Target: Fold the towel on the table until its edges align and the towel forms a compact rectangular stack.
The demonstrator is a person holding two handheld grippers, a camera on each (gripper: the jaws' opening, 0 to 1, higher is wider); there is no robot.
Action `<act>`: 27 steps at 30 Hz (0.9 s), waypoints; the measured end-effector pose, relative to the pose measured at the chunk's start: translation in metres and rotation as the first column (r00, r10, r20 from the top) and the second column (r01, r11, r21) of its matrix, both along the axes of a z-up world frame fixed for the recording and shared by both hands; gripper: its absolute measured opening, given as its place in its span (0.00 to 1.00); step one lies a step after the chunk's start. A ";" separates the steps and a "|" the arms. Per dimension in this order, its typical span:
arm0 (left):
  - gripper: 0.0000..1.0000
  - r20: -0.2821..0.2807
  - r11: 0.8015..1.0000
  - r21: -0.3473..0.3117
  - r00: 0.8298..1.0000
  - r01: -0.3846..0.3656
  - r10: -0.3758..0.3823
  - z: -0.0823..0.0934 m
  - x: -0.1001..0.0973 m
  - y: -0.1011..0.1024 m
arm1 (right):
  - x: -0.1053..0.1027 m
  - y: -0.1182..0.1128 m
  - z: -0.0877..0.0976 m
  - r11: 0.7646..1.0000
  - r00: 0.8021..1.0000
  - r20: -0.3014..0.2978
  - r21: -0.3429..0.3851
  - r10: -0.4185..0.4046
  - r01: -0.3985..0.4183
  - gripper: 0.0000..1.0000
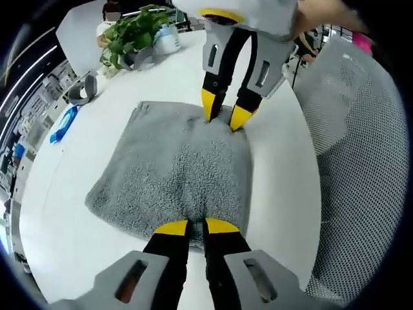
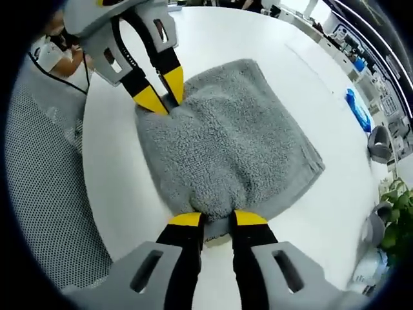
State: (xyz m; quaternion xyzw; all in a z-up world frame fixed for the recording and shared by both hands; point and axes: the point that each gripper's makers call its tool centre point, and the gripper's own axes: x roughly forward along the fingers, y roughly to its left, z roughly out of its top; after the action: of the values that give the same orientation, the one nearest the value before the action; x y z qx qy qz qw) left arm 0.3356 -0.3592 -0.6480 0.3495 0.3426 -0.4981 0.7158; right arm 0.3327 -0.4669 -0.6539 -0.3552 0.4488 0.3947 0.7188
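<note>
The gray towel (image 1: 174, 171) lies folded and puffy on the white table (image 1: 284, 168), each gripper (image 1: 196, 227) (image 2: 218, 219) seemingly pinching an opposite edge, with a potted plant (image 1: 132, 29) at the far left.

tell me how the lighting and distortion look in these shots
Left gripper view: even, soft light, faint shadows under the towel; fisheye curves the table edge. Right gripper view: sharp towel pile, bright table, background bent and small near the rim.
</note>
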 end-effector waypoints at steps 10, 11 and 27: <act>0.08 0.011 1.000 0.022 1.000 0.010 -0.010 0.000 0.047 -0.010 | 0.044 0.002 0.000 0.999 0.999 0.014 0.004 -0.053 0.053 0.15; 0.08 0.009 0.999 0.031 1.000 0.012 -0.013 0.000 0.051 -0.012 | 0.050 0.002 -0.001 0.999 0.998 0.016 -0.001 -0.052 0.052 0.15; 0.08 0.001 0.999 0.049 1.000 0.013 -0.013 -0.001 0.091 -0.016 | 0.092 -0.003 0.000 1.000 1.000 0.027 -0.003 -0.014 0.014 0.15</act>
State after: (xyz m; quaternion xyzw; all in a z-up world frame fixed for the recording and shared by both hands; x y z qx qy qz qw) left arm 0.4270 -0.3753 -0.6488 0.3697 0.3519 -0.4939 0.7040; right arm 0.4244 -0.4695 -0.6540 -0.3587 0.4422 0.3841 0.7268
